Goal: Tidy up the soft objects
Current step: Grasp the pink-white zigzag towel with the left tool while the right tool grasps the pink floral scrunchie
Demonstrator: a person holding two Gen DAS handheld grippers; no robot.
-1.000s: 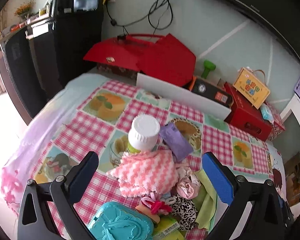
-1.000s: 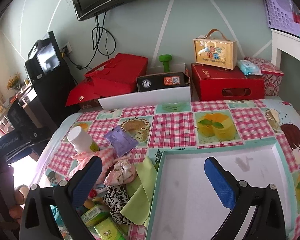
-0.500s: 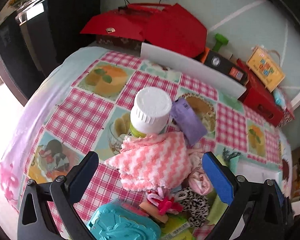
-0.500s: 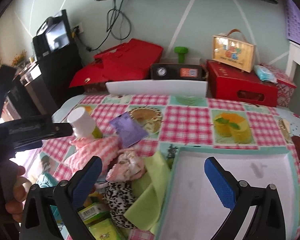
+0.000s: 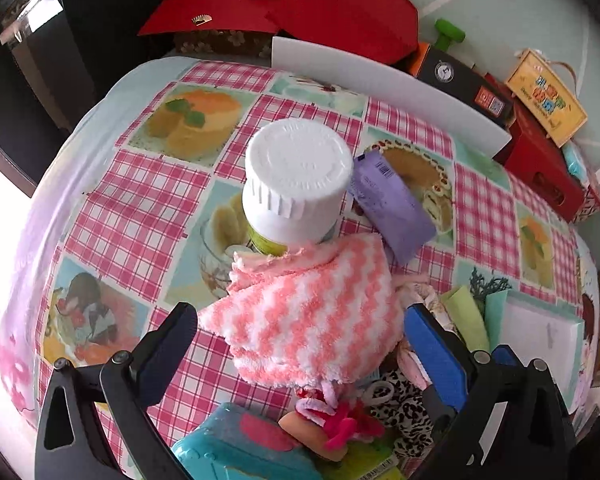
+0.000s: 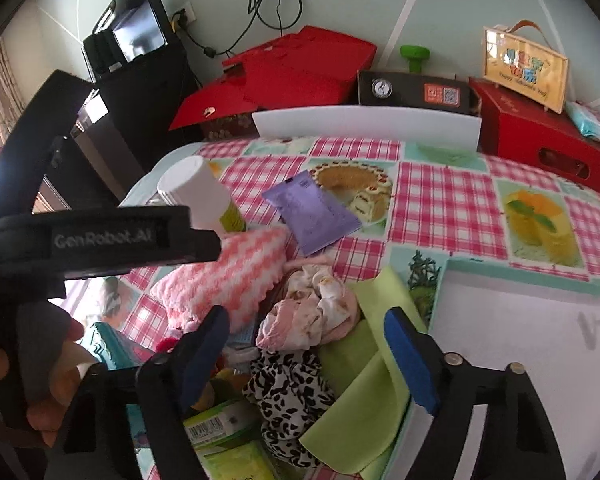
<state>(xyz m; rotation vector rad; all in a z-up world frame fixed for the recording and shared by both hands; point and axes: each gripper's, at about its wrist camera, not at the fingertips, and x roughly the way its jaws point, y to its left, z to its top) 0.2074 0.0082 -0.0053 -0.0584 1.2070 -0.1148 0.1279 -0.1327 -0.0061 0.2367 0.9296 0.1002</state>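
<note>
A: Landmark is the white-capped bottle (image 5: 296,184), standing on the checked table (image 5: 140,200). The pink-and-white striped cloth (image 5: 312,312) lies against its near side, part of a heap: a crumpled floral fabric (image 6: 312,312), a leopard-print scrunchie (image 6: 288,392) and a lime-green cloth (image 6: 364,380) trail away from the bottle toward the white tray (image 6: 520,340).

B: Why heaped like that?

A: My reading: soft and hard things are mixed on purpose for sorting. A purple packet (image 5: 388,204) leans just beside the bottle on its far-right side, and a teal plastic case (image 5: 236,448) and green cartons (image 6: 220,424) sit on the near edge of the heap. The tray, bare, looks like the destination.

B: Left tool?

A: Left tool (image 5: 300,344) is tipped steeply down, jaws wide apart, straddling the striped cloth. Neither pad presses on it; nothing is held. The cloth is wider than a single pinch, so a straddle over its bulk makes sense.

B: Right tool?

A: Right tool (image 6: 308,344) has just been narrowing its jaws but they stand clearly apart. The floral fabric and scrunchie lie between them in view; I see no pad pressing either. Its right finger (image 6: 408,356) overlaps the green cloth; contact I cannot tell.

B: Risk?

A: Judging only: the striped cloth rests on the bottle, so lifting it could tip the bottle.
</note>
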